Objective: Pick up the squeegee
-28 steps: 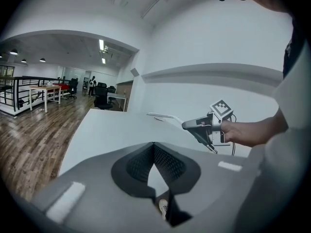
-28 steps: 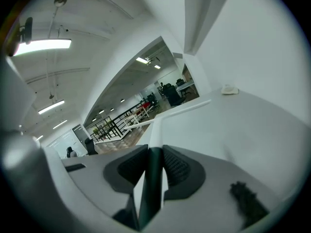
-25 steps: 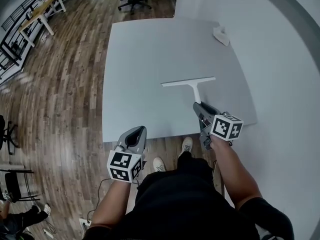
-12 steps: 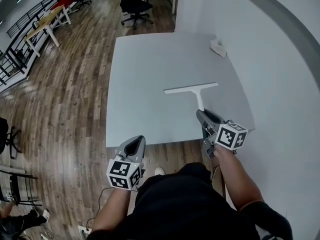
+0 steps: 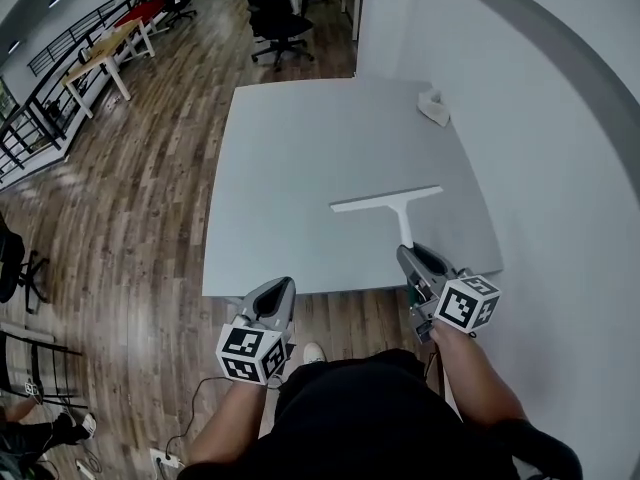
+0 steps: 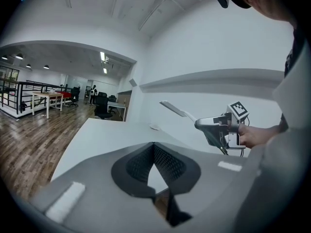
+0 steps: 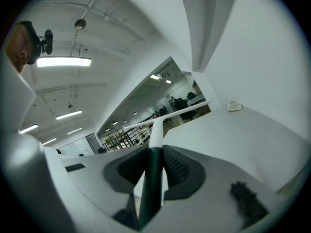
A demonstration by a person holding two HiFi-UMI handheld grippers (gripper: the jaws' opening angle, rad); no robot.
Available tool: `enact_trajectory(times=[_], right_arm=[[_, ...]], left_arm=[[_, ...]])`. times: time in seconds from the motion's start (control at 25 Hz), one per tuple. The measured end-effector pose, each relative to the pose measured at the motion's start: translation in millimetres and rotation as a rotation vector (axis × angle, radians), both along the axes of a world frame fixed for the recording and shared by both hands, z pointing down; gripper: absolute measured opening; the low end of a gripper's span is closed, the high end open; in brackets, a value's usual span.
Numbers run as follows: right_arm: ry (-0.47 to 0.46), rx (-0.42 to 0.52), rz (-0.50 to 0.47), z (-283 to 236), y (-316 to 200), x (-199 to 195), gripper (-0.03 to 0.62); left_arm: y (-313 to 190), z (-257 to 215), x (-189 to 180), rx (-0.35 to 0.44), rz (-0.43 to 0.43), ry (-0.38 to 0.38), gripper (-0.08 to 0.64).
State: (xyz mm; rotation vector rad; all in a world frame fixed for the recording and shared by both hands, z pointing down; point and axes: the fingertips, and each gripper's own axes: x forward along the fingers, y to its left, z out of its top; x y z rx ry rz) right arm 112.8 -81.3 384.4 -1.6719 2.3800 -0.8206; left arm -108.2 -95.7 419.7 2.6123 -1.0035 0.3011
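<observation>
- Right gripper [image 5: 415,258]: jaws clamped on the dark end of the squeegee handle [image 7: 151,178]. The right gripper view shows the handle running straight up between both pads.
- Squeegee [image 5: 388,202]: white T shape. The handle sticks out of the right gripper toward 12 o'clock in the head view, with the long blade across the far end and its right tip a bit higher.
- In the left gripper view the squeegee is up in the air in front of the wall, clear of the tabletop, with the blade tilted.
- Marker cube [image 5: 467,303] sits at the back of the right gripper, at 5 o'clock from the jaws, with the person's hand behind it.
- Left gripper [image 5: 275,293]: at 8 o'clock from the right one, well apart and just off the near table edge. Its jaw tips meet in its own view, with nothing between them.
- Left cube [image 5: 250,353] is at 6 o'clock from those jaws.
- Table [image 5: 300,168]: plain light grey top, butted against the white wall [image 5: 540,168] on the right.
- Small white object [image 5: 433,108] sits on the table's far right corner, at 12 o'clock from the squeegee and well apart. Too small to identify.
- Shoe [image 5: 313,353] shows between the grippers, on the wood floor [image 5: 120,218].
- Black office chair [image 5: 275,8] stands past the far table edge at 12 o'clock.
- Light desks [image 5: 100,48] and a dark railing [image 5: 40,118] are at 10 o'clock.
</observation>
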Motion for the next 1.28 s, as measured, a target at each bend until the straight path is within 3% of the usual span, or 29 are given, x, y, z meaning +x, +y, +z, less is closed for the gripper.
enact_trajectory(times=[0.2, 0.4, 0.84, 1.16, 1.28], right_arm=[[-0.025, -0.009, 0.006, 1.6, 27.4, 20.8, 0.103], [-0.050, -0.005, -0.003, 8.2, 77.0, 48.0, 0.103], [-0.090, -0.011, -0.016, 17.5, 79.9, 55.9, 0.103], [-0.121, -0.019, 0.002, 18.7, 81.2, 54.4, 0.103], [-0.127, -0.011, 0.029, 14.0, 84.5, 33.3, 0.103]], left_arm=[[16.3, -2.7, 41.0, -0.060, 0.025, 0.066, 0.006], [58.0, 2.3, 75.2, -0.038, 0.043, 0.010, 0.006], [61.9, -9.3, 66.0, -0.008, -0.005, -0.046, 0.006], [53.3, -11.6, 80.1, -0.023, 0.037, -0.052, 0.006], [52.2, -23.6, 63.5, 0.009, 0.066, -0.049, 0.006]])
